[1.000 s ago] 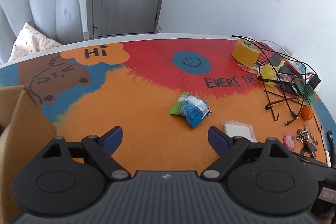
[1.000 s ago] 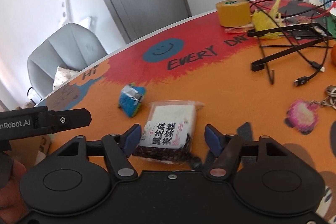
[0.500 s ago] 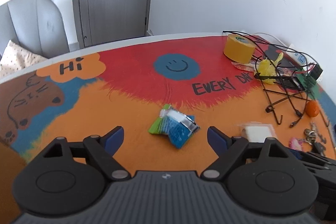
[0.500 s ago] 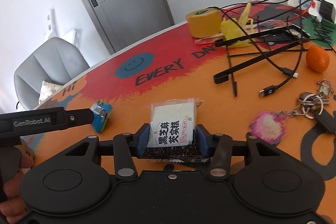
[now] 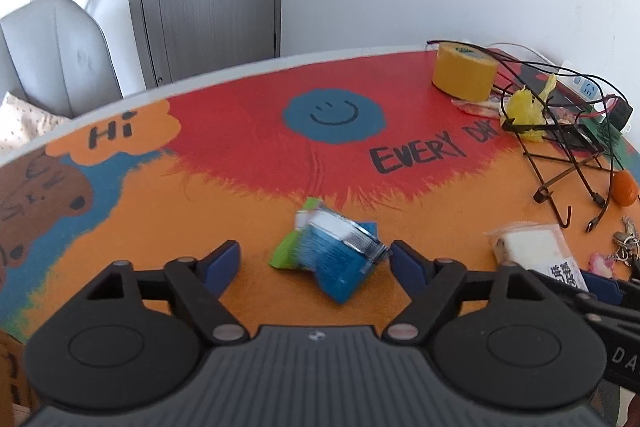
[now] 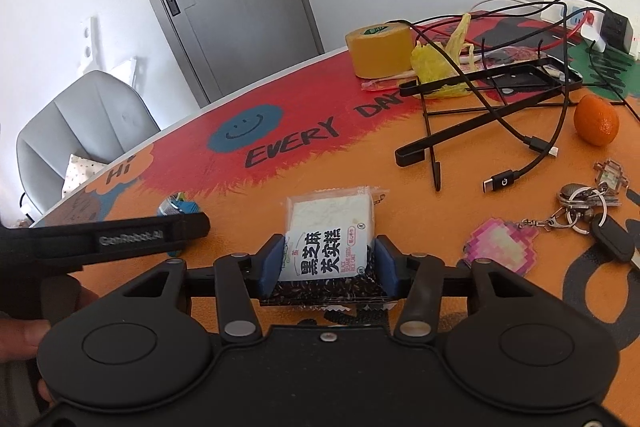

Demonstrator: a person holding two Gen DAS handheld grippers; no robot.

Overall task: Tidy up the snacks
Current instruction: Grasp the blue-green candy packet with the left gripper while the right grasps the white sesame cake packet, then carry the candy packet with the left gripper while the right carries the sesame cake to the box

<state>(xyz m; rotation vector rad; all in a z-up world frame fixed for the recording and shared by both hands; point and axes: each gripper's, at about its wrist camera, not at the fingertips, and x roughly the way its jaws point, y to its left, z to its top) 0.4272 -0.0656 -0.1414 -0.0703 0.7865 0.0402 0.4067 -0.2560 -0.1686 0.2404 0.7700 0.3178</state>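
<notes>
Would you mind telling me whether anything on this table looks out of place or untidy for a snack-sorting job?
Yes. The far right of the table is cluttered with non-snacks: a yellow tape roll, tangled black cables over a black stand, keys. The blue-green snack packet looks crumpled.

Both grippers share one build. The left gripper [image 5: 316, 257] has a black body with a ribbed grey plate in the middle, a small white emblem at the plate's top edge. On either side sits a round black housing with an oval recess. From each housing two black links run forward to a finger [image 5: 222, 261] faced with a blue pad; silver pivot pins mark the joints. The right gripper [image 6: 329, 261] has the same housings, links and blue pads, but a smooth black centre with one silver screw. Seen from the right wrist, the left gripper's side is a long black bar lettered "GenRobot.AI" in white.
</notes>
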